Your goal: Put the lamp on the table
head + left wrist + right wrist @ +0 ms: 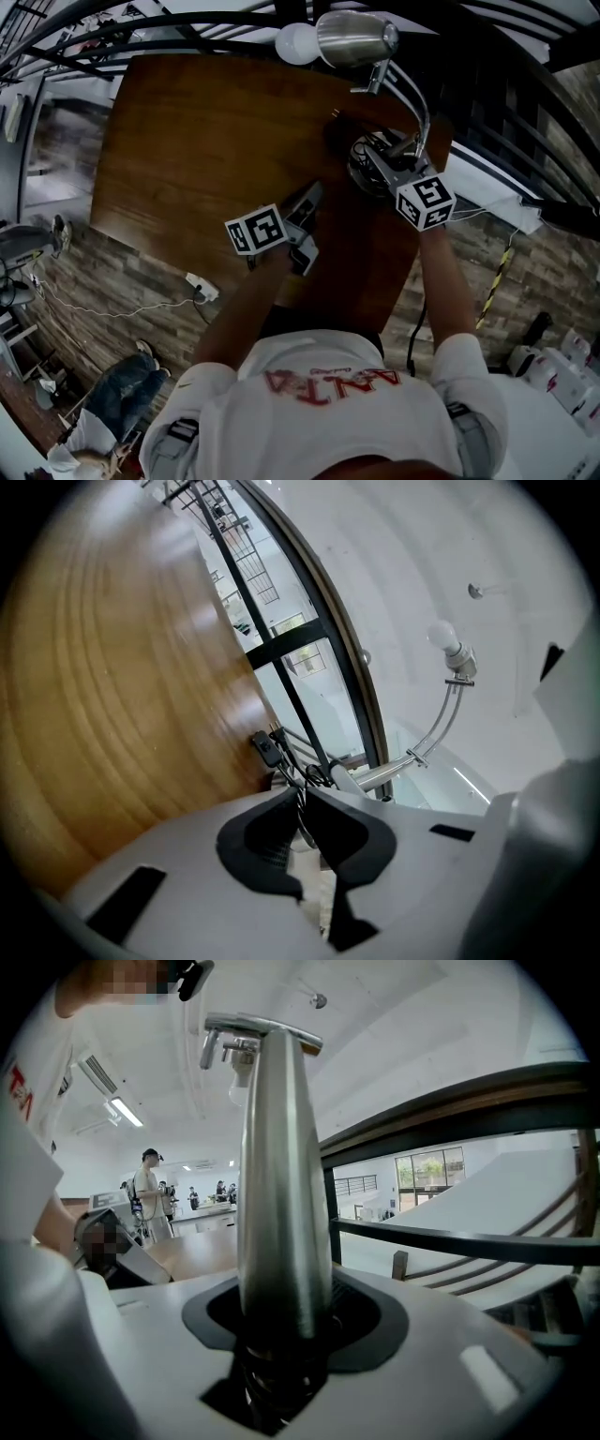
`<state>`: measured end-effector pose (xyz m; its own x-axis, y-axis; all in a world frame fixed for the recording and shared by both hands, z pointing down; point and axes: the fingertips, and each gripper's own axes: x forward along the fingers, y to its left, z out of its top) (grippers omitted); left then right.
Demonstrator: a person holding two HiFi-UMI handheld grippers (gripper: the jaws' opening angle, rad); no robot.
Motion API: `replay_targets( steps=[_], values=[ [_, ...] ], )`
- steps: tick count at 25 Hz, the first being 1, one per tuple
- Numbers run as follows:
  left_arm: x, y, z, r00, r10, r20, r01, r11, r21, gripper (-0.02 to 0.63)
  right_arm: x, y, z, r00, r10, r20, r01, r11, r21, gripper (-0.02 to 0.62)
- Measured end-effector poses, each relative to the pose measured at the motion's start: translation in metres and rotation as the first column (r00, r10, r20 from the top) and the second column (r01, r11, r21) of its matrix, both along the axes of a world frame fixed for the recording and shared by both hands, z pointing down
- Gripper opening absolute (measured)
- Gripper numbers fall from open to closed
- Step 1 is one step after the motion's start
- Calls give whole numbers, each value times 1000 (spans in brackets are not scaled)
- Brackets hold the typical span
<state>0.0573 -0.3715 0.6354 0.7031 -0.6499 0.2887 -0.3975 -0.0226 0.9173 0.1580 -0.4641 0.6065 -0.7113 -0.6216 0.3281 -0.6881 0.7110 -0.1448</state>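
Your right tongs (pixel 375 161) clamped on lamp (pixel 356 37) stem, over table (pixel 206 141) corner. Your left tongs (pixel 312 192) just beside, pinched on cord (pixel 281 761). Base contact unconfirmed. Outstanding: seat lamp, release.

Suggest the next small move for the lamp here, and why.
Probably lower the right tongs so the silver metal desk lamp settles on the brown wooden table. They are clamped on its stem, its base looks over the tabletop near the right edge, and I cannot tell whether it rests yet. The left tongs appear shut on its thin black cord.
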Motion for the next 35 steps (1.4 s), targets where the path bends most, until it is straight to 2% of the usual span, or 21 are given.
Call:
replay_targets(
  steps=[3, 7, 11, 16, 19, 23, 25, 30, 32, 35],
  values=[
    [-4, 1, -3, 999, 2, 40, -2, 1000, 17, 32, 0, 4, 2, 1000, -9, -24, 9, 1000, 11, 196],
    [-11, 2, -13, 987, 3, 159, -18, 996, 90, 23, 0, 9, 5, 999, -11, -51, 12, 1000, 19, 196],
    [-18, 2, -22, 959, 15, 283, -59, 987, 146, 11, -2, 9, 10, 998, 9, -58, -9, 1000, 13, 199],
    [-35, 9, -37, 928, 9, 373, -78, 982, 171, 9, -3, 5, 12, 997, 33, -64, -34, 999, -22, 207],
    [-46, 14, -52, 916, -3, 401, -83, 977, 197, 9, 0, 4, 16, 996, 64, -57, -68, 995, -75, 212],
    [-66, 26, -69, 910, -16, 413, -82, 972, 219, 9, -2, 22, 23, 989, 110, -99, -121, 987, -108, 286],
    [-80, 42, -76, 904, -16, 428, -81, 975, 208, 9, -2, 41, 17, 983, 160, -87, -170, 977, -126, 323],
    [-98, 64, -99, 906, -22, 423, -84, 970, 230, 9, 20, 71, -21, 949, 315, -30, -317, 941, -122, 331],
    [-100, 71, -109, 905, -18, 426, -99, 963, 251, 9, 24, 88, -35, 938, 346, -9, -344, 931, -119, 331],
    [-101, 86, -129, 884, -11, 468, -148, 942, 302, 9, 21, 121, -64, 933, 359, 11, -357, 930, -91, 328]
  ],
)
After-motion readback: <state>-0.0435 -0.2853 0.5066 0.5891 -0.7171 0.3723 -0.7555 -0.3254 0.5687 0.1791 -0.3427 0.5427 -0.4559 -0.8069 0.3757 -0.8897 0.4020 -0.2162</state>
